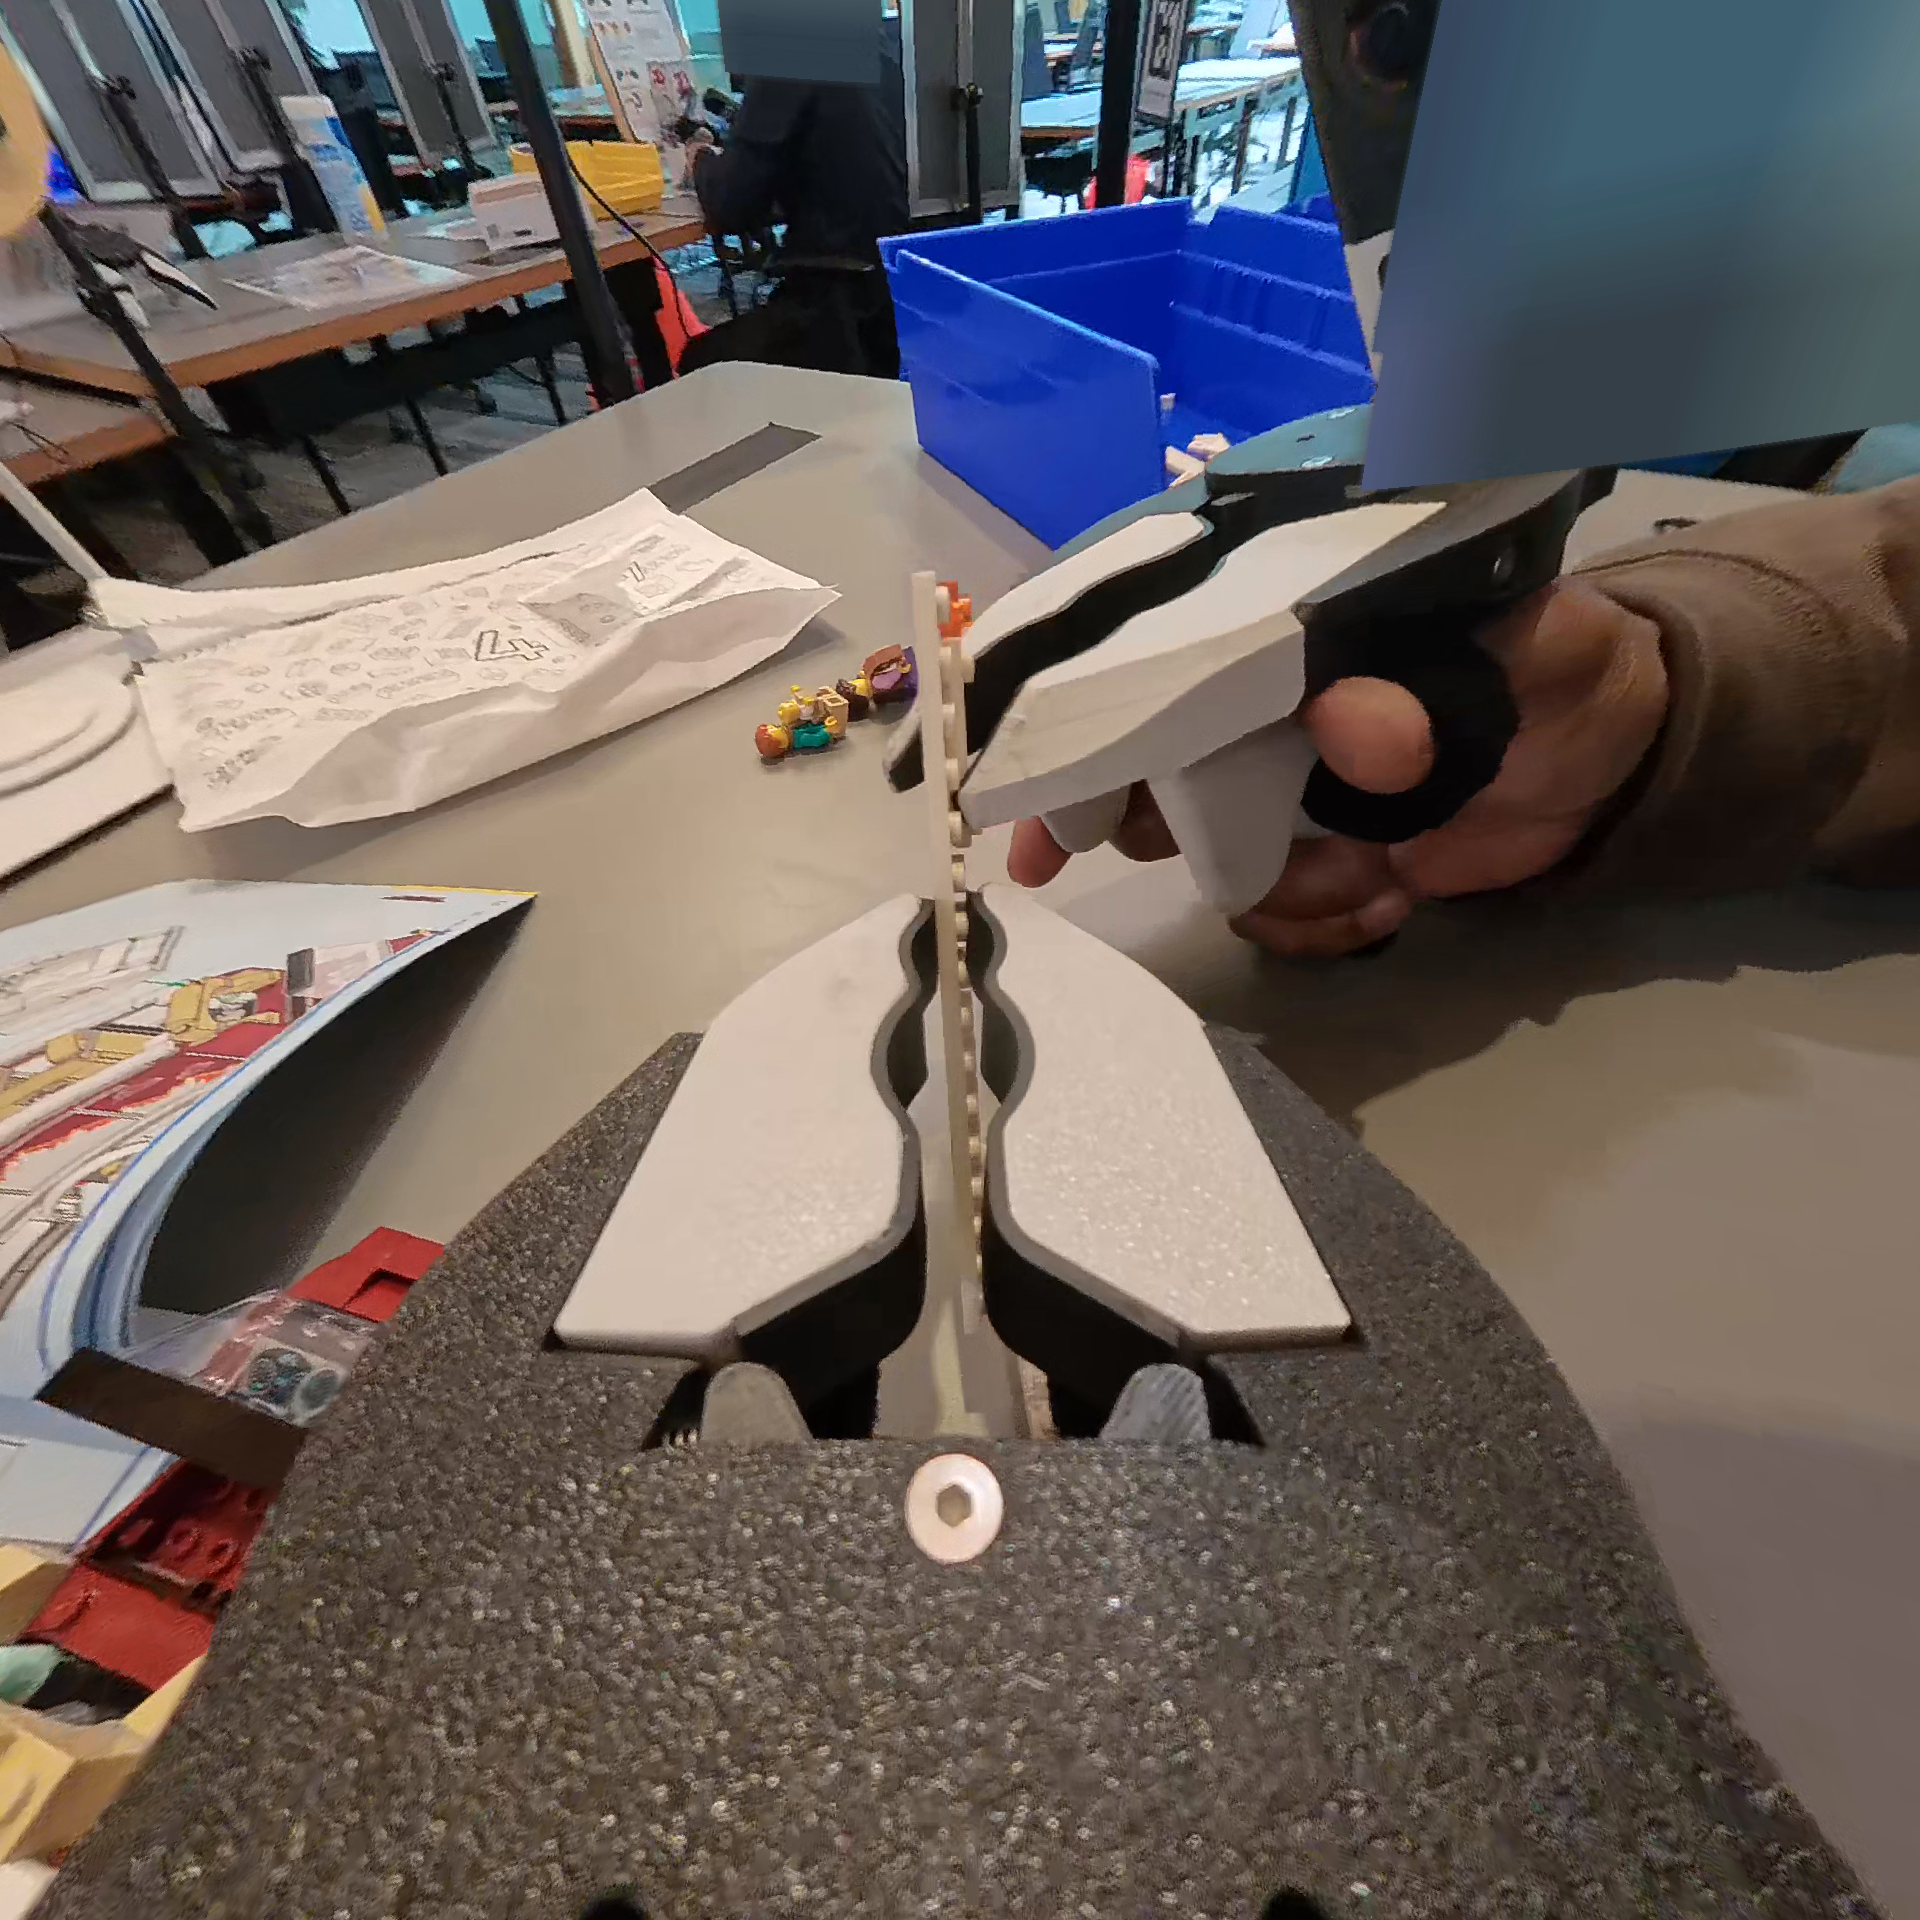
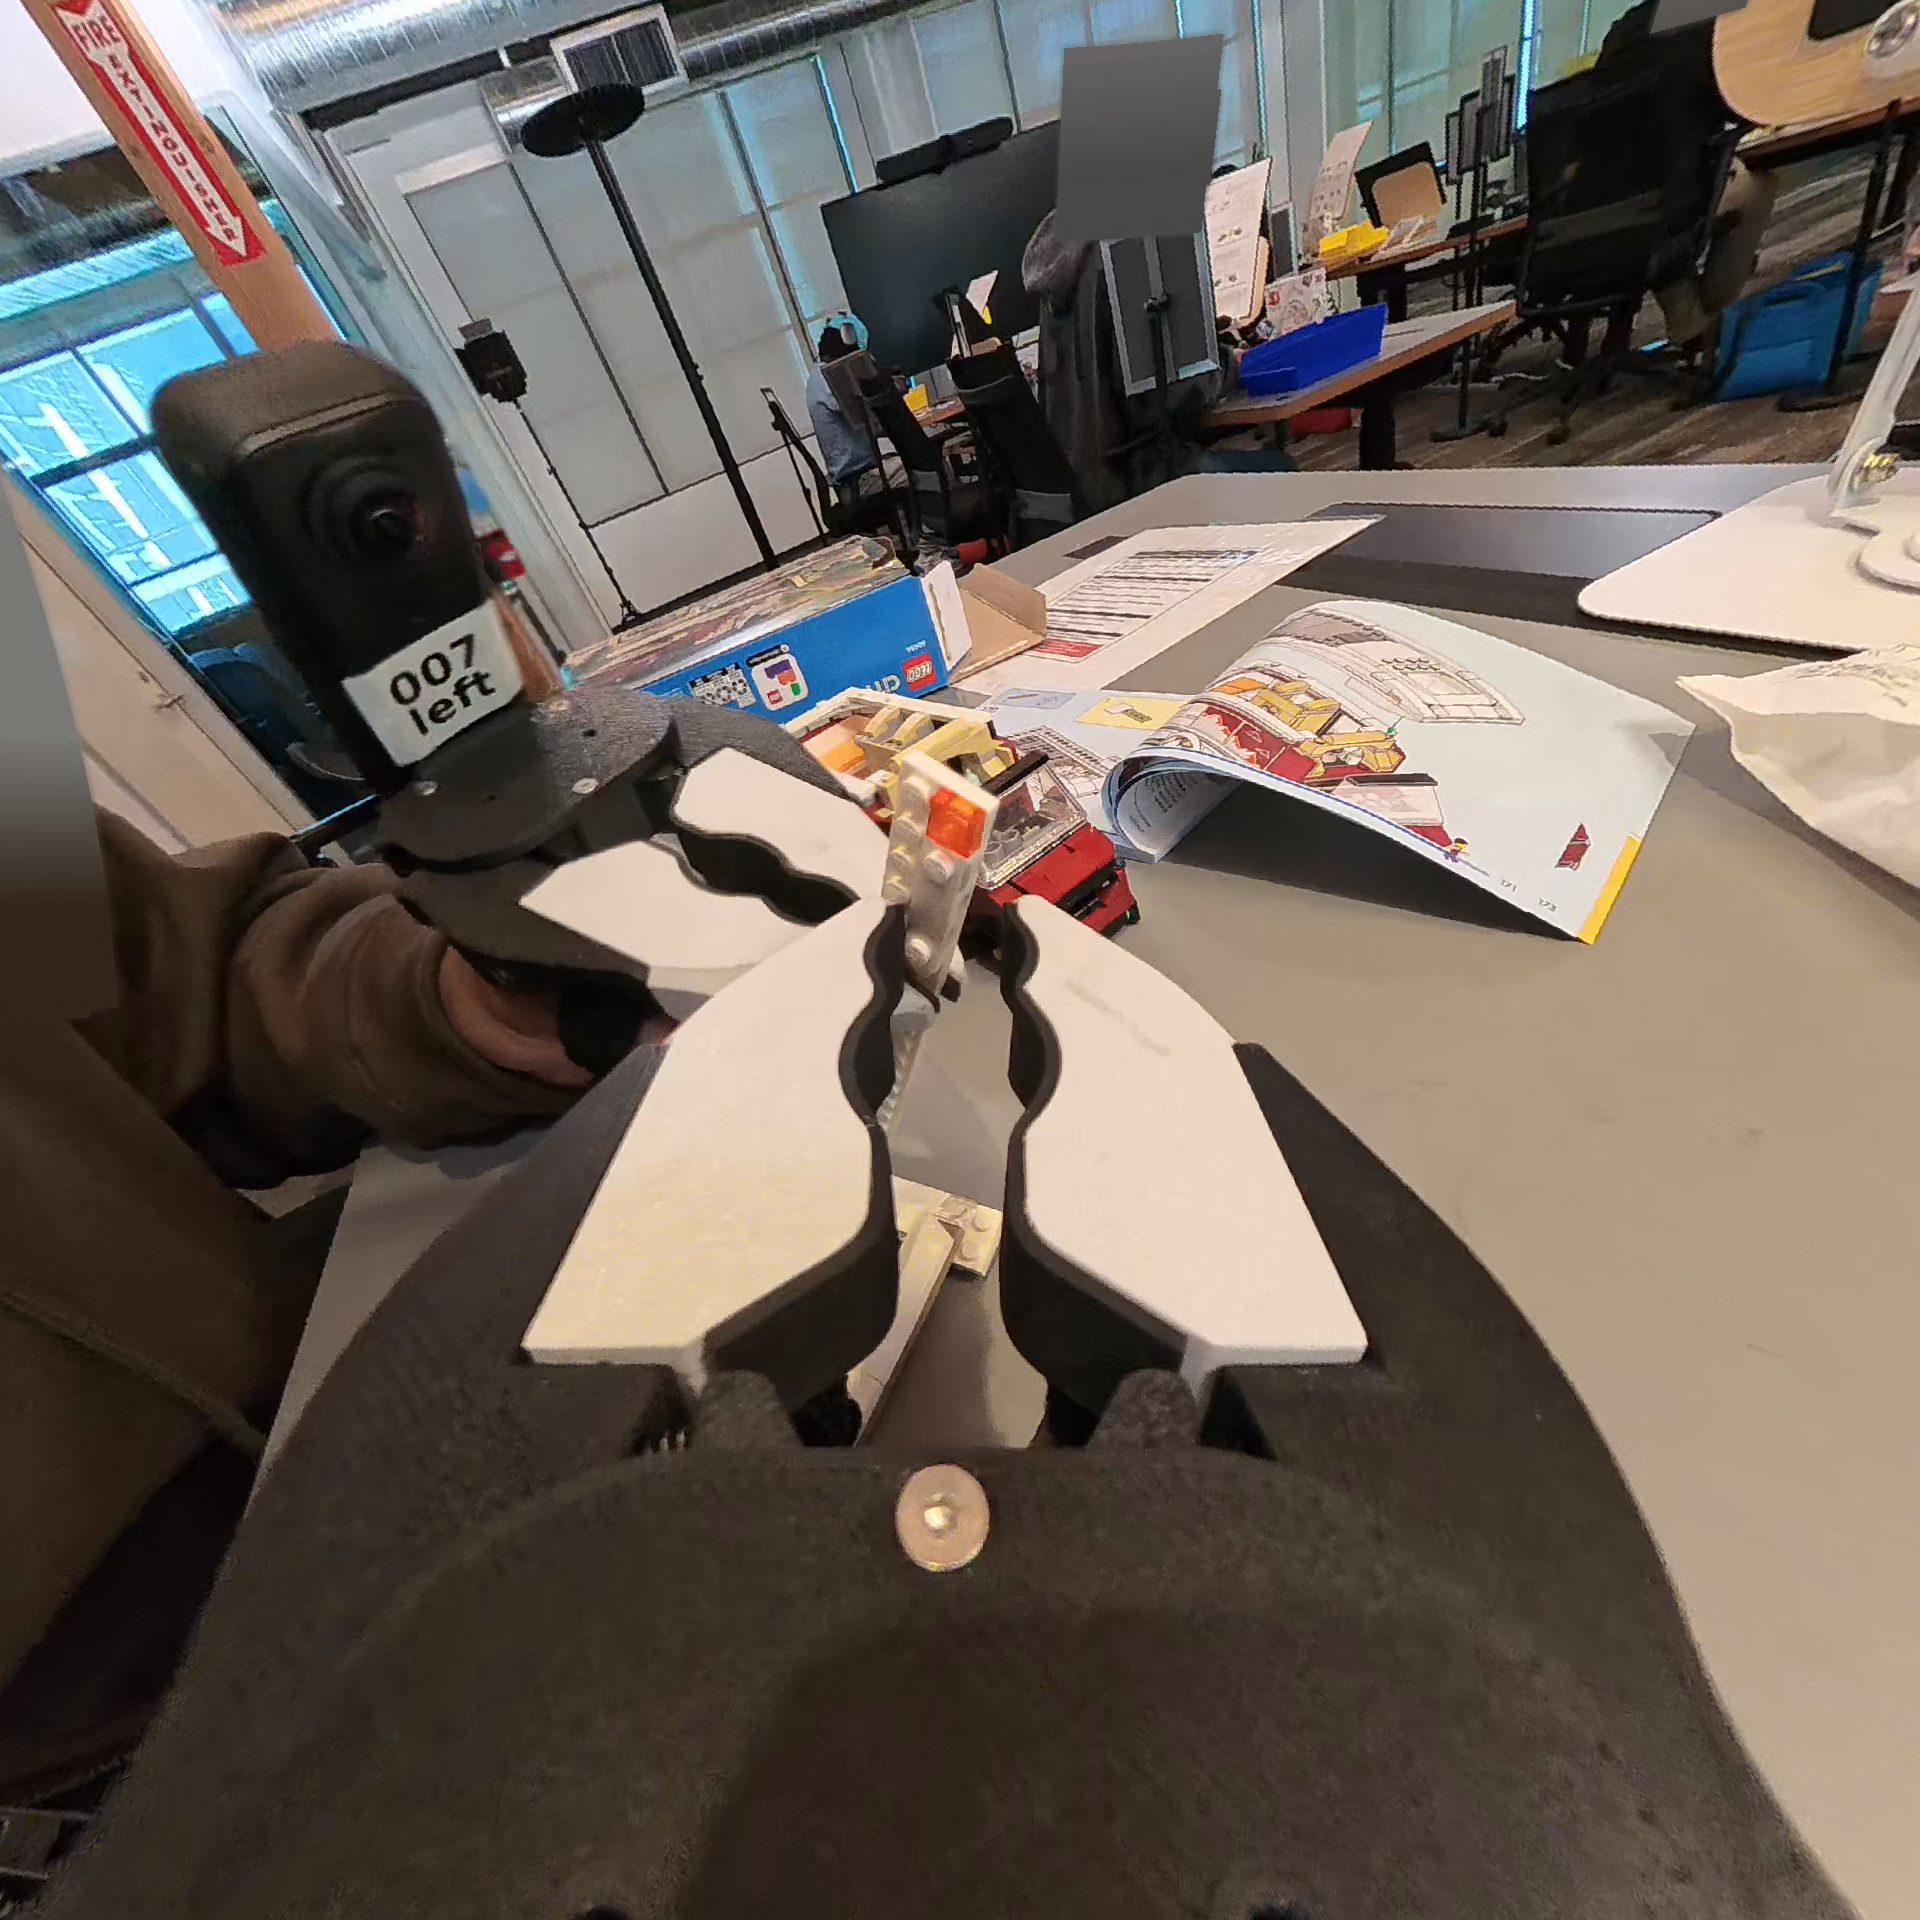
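Observation:
My left gripper is shut on a thin cream studded plate, which I see edge-on standing upright above the grey table. An orange tile sits at the plate's top end. In the right wrist view the plate and its orange tile stick up from the left gripper. My right gripper is open. The plate's lower part stands between its tips, close to the left finger, with a clear gap to the right finger. The right gripper also shows in the left wrist view, straddling the plate.
A blue bin stands behind, with a white paper bag and small toy figures nearby. An open instruction booklet, a red brick-built vehicle and a blue box lie beyond the grippers. A white flat base stands far right. The grippers are tip to tip, or close to it.

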Demonstrator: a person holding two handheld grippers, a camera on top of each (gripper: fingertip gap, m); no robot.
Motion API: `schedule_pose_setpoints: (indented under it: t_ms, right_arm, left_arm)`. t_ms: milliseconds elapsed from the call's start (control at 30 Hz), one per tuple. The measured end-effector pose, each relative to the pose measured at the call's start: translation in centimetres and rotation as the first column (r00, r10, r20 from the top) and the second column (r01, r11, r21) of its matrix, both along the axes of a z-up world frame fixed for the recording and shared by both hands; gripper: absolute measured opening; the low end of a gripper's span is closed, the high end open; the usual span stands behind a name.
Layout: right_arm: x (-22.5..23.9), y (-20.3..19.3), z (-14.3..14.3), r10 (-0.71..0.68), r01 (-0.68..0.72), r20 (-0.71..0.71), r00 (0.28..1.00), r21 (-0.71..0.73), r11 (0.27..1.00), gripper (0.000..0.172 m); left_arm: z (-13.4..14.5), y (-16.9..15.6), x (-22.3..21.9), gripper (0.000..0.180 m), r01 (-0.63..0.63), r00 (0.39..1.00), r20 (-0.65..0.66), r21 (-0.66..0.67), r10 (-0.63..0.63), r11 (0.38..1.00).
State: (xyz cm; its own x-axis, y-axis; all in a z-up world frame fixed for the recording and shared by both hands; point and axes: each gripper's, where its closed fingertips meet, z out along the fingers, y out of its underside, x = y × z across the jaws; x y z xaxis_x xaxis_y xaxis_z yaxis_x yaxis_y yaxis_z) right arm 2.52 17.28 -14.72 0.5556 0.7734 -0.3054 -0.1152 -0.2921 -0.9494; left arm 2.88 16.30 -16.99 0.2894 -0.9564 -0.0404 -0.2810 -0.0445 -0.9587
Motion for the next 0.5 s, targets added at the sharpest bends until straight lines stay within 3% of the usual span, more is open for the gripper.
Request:
schedule_pose_setpoints:
  t_ms: [233,500]
  right_arm:
    - [0.04,0.10,-0.18,-0.010,0.009,-0.030,0.999,-0.035,0.999,0.018]
    - [-0.13,-0.18,-0.15,0.005,-0.021,-0.144,0.990,-0.109,0.994,0.010]
  left_arm:
    - [0.13,0.24,-0.18,0.005,-0.043,0.998,-0.039,0.130,0.049,0.991]
    - [0.22,0.36,-0.20,0.005,-0.046,0.997,-0.048,0.176,0.056,0.983]
